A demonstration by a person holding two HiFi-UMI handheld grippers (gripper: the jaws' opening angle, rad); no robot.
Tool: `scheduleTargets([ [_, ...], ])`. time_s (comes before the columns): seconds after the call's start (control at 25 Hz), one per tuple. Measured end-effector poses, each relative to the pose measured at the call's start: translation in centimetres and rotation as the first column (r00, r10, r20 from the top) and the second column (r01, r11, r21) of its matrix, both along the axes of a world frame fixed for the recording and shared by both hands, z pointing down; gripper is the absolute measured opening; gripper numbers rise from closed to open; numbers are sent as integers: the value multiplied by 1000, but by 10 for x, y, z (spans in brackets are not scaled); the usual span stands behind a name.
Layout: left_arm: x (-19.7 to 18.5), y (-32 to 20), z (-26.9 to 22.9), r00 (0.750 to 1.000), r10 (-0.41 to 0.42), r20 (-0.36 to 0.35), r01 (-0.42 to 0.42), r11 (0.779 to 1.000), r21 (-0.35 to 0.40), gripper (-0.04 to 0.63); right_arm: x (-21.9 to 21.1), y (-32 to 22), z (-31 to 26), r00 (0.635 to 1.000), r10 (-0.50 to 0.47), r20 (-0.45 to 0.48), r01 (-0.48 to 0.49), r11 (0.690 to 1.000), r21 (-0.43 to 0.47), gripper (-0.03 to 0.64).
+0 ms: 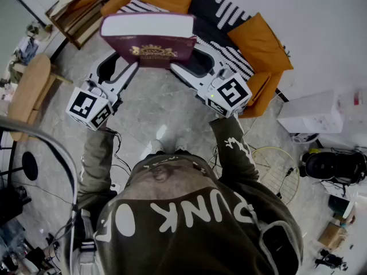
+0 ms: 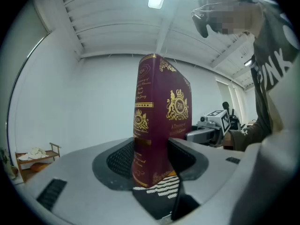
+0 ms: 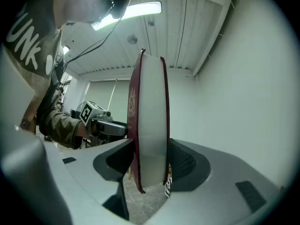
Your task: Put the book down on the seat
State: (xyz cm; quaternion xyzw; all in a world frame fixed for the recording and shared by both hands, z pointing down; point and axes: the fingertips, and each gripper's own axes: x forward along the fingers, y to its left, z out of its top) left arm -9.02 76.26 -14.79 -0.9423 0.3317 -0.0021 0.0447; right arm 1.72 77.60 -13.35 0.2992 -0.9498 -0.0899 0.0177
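A thick maroon book (image 1: 150, 39) with gold print and white page edges is held in the air between both grippers, over the grey floor in front of the seat. The seat is an orange sofa (image 1: 261, 50) draped with a black-and-white striped blanket (image 1: 226, 13). My left gripper (image 1: 127, 69) is shut on the book's lower left part, and my right gripper (image 1: 184, 69) is shut on its lower right part. In the left gripper view the book (image 2: 159, 121) stands upright between the jaws of the left gripper (image 2: 152, 163), spine towards the camera. The right gripper (image 3: 147, 168) pinches the book (image 3: 150, 125) at its page edge.
A wooden shelf (image 1: 74, 10) stands at the back left and a round wooden table (image 1: 28, 87) at the left. A white box (image 1: 312, 113), a wire basket (image 1: 275, 173) and a black device (image 1: 335, 165) with cables lie at the right. The person's feet (image 1: 163, 148) are below the book.
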Motion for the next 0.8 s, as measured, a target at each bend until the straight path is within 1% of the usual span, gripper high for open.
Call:
scheduleTargets([
  [0.28,0,-2,1,1000,4,8,-4,1000,4,210,1,-2,1,1000,0,-2,0,1000,-2,236],
  [0.6,-2,-7,7,1000,0,27,0,1000,-5,210,-1,-6,1,999,-36,-5,36,999,-11,241],
  [0.8,9,-12,10,999,-9,45,9,1000,2,210,9,-12,7,999,-42,1,42,999,-18,239],
])
